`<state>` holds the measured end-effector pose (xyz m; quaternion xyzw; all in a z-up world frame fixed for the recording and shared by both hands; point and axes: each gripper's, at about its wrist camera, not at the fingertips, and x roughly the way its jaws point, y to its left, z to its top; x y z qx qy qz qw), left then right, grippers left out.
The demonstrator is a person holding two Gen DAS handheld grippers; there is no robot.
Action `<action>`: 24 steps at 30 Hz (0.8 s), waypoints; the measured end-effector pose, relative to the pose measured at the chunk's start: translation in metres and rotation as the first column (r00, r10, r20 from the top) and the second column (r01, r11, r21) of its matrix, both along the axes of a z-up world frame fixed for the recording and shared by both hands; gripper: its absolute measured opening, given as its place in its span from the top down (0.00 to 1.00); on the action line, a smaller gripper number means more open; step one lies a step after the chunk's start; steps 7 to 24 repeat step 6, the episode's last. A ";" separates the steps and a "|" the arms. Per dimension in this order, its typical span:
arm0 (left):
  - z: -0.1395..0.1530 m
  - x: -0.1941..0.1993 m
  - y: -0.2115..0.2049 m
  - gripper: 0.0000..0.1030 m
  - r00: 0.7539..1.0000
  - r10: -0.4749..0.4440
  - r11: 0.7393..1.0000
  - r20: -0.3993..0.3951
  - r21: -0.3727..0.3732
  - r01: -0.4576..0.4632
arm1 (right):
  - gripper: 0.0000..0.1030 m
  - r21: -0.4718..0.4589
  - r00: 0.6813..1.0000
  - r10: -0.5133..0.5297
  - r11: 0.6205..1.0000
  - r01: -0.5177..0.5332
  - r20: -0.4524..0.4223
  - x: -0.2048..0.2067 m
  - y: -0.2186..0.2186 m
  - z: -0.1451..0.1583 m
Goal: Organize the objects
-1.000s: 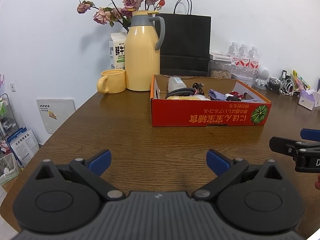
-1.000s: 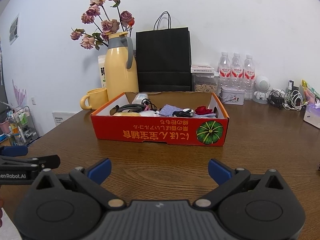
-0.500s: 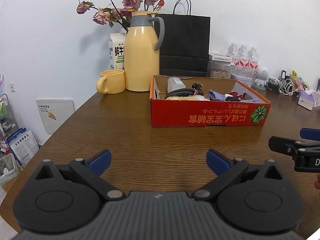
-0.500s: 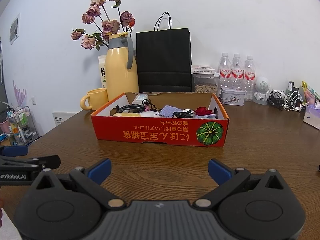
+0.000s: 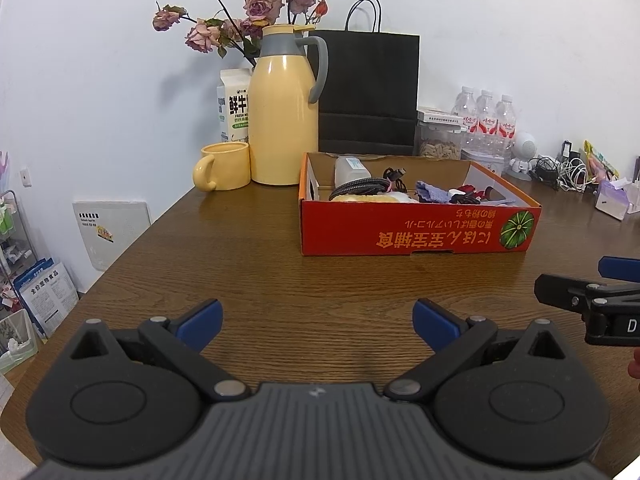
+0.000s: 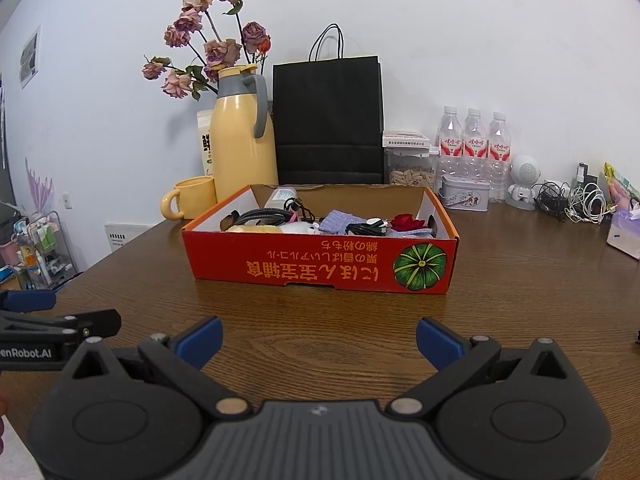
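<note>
Both grippers — left gripper [image 5: 316, 316] and right gripper [image 6: 318, 334] — hover empty, fingers spread wide, facing the red cardboard box [image 6: 320, 258] of jumbled odds and ends, probably for sorting.

Each gripper, left [image 5: 316, 318] and right [image 6: 318, 336], has a ribbed grey body, two black round housings, silver pivot screws and blue-padded fingers [image 5: 200, 316]; white lettering marks their sides.
</note>
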<state>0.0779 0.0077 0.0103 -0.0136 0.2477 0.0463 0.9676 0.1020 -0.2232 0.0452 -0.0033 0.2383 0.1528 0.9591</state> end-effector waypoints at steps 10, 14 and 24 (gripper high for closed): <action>0.000 0.001 -0.001 0.00 1.000 -0.001 1.000 -0.010 0.002 0.001 | 0.00 0.000 1.000 0.001 1.000 -0.001 0.000 0.000 0.000 0.000; 0.000 0.001 -0.001 0.00 1.000 -0.001 1.000 -0.010 0.002 0.001 | 0.00 0.000 1.000 0.001 1.000 -0.001 0.000 0.000 0.000 0.000; 0.000 0.001 -0.001 0.00 1.000 -0.001 1.000 -0.010 0.002 0.001 | 0.00 0.000 1.000 0.001 1.000 -0.001 0.000 0.000 0.000 0.000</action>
